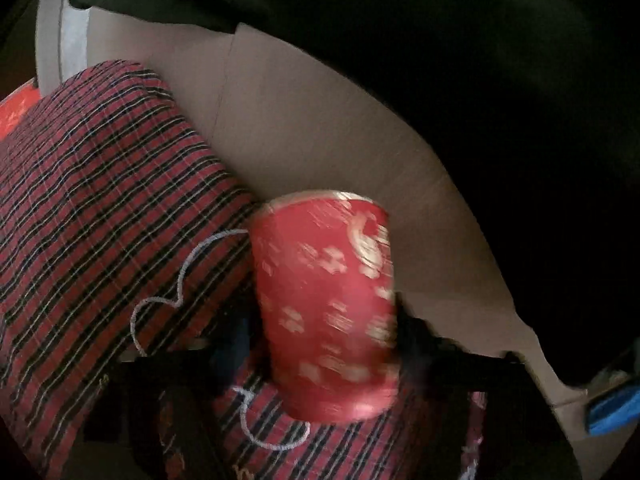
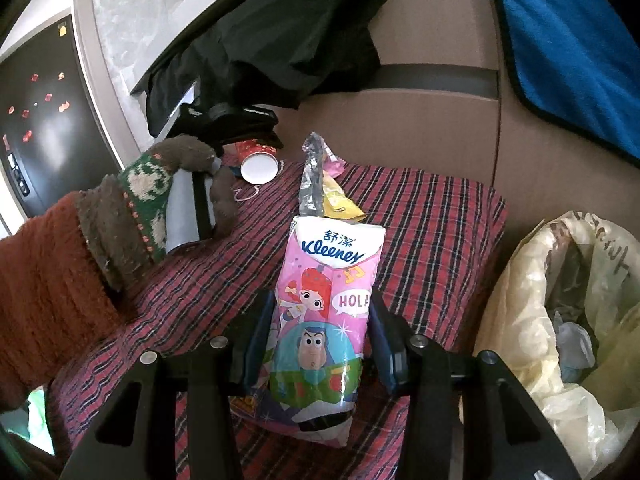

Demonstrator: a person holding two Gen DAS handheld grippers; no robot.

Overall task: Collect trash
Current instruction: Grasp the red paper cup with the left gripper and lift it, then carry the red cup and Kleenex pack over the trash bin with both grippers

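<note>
My left gripper (image 1: 326,344) is shut on a red paper cup (image 1: 326,304) with white marks, held over the plaid cushion (image 1: 100,200); the view is blurred. The same cup (image 2: 258,162) shows in the right wrist view, its white inside facing me, at the far edge of the cushion (image 2: 432,240). My right gripper (image 2: 320,344) is shut on a pink Kleenex tissue pack (image 2: 324,312). A clear plastic wrapper (image 2: 312,176) and a yellow wrapper (image 2: 340,202) lie just beyond the pack.
A pale yellow trash bag (image 2: 560,320) stands open at the right with crumpled waste inside. Black clothing (image 2: 272,48) lies at the back of the brown sofa (image 2: 420,120). A blue towel (image 2: 568,52) hangs top right. A gloved hand (image 2: 152,200) holds the left gripper.
</note>
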